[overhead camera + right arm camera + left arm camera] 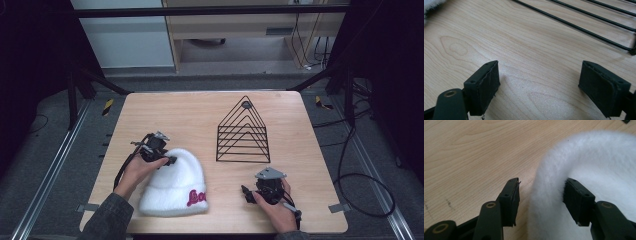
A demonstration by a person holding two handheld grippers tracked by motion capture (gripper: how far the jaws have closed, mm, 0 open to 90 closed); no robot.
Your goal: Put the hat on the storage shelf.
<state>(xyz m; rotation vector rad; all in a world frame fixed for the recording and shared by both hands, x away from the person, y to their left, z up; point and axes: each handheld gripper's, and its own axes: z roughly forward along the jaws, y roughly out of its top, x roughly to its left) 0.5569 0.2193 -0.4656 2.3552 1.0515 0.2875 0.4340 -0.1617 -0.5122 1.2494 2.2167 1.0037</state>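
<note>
White fleece between my left jaws, nothing pinched yet.
My right gripper (248, 193) waits spread over bare table (210, 125); left gripper (541, 195) straddles the hat (175, 182) rim, probably ready to lift it toward the wire rack (243, 131) beyond.

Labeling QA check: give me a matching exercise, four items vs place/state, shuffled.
Items:
1. white hat
2. wire rack
3. left claw
4. right claw

States:
A. open over bare wood
B. standing upright on the far right part of the table
C. lying flat at the near left
D. open, straddling a fuzzy edge

Pairs: 1-C, 2-B, 3-D, 4-A
</note>
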